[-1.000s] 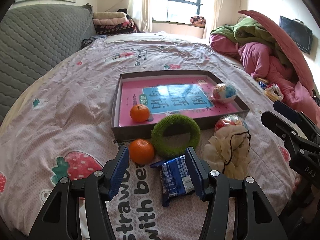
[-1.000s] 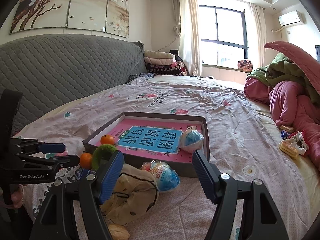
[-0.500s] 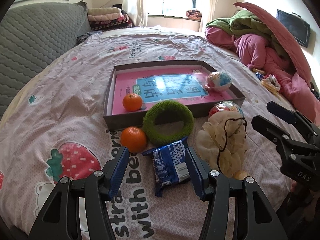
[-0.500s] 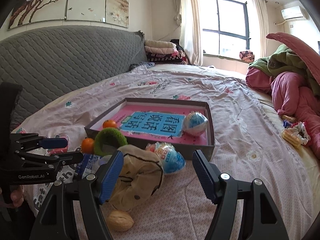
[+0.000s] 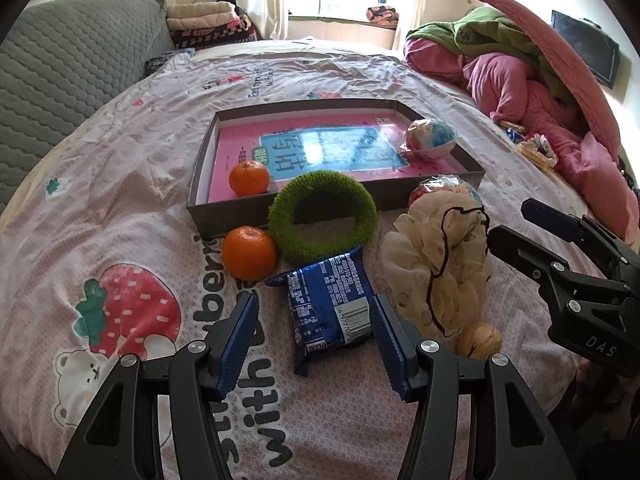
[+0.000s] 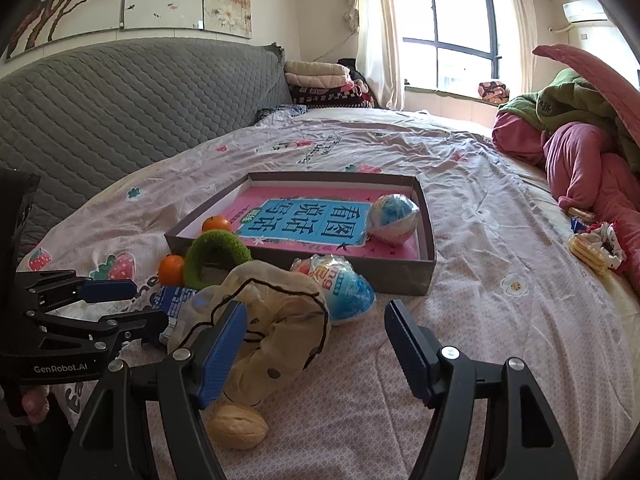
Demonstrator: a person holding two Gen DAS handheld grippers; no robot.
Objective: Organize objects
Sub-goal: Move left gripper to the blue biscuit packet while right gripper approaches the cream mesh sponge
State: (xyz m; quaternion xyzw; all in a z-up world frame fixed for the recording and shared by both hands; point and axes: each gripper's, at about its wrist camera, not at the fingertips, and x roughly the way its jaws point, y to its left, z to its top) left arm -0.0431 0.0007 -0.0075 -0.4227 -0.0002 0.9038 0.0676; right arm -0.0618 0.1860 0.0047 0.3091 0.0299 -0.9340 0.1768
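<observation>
Daylight from the far window falls on a bed [image 5: 132, 168] under a strawberry-print sheet, where a shallow box [image 5: 468, 164] sits open as the likely collecting place. Already inside are one orange [image 5: 249, 177] at its 7 o'clock corner and a wrapped ball [image 5: 431, 139] at 3 o'clock. Loose items crowd the box's near wall: a second orange [image 5: 249, 253], a green ring [image 5: 322, 211] leaning on the wall, a blue snack packet [image 5: 332, 312], a cream scrunchie [image 5: 438, 268], another wrapped ball [image 6: 340, 280] and a walnut [image 6: 237, 426]. The left tongs [image 5: 314, 342] stand wide, straddling the packet without pressing it, probably lining up a pinch. The right tongs [image 6: 314, 344] also gape wide and empty, with the scrunchie at their 10 o'clock.
</observation>
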